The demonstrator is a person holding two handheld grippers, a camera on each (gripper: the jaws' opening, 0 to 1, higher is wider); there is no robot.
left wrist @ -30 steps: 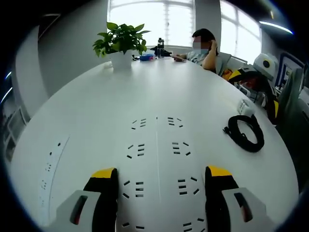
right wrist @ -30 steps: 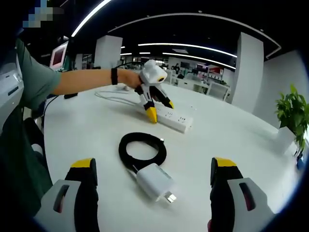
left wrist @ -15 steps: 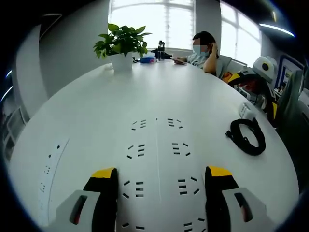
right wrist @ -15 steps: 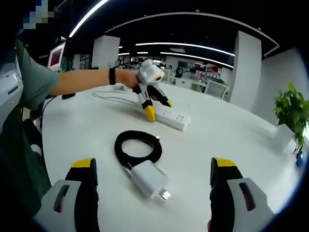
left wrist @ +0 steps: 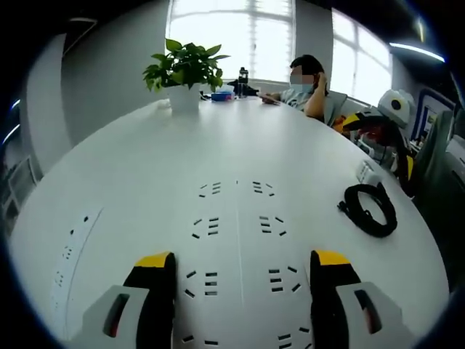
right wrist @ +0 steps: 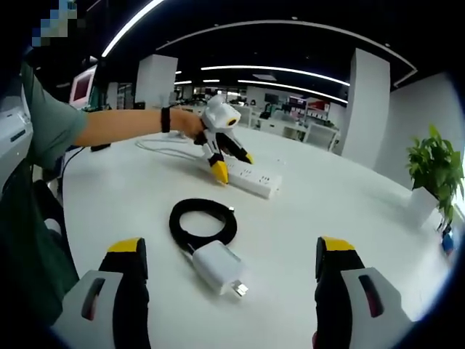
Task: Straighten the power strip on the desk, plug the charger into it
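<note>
Left hand-held gripper at end of outstretched forearm, tilted down, yellow-tipped jaws spread astride long white power strip, one tip each side; contact unclear. Strip lies flat on white round bench, sockets up.

Right hand-held gripper jaws spread, nothing between. White cube charger just ahead, prongs toward right jaw, joined to coiled black cable beyond it.

Left gripper view: socket slots between own jaws; green potted plant far ahead, seated person beyond.
</note>
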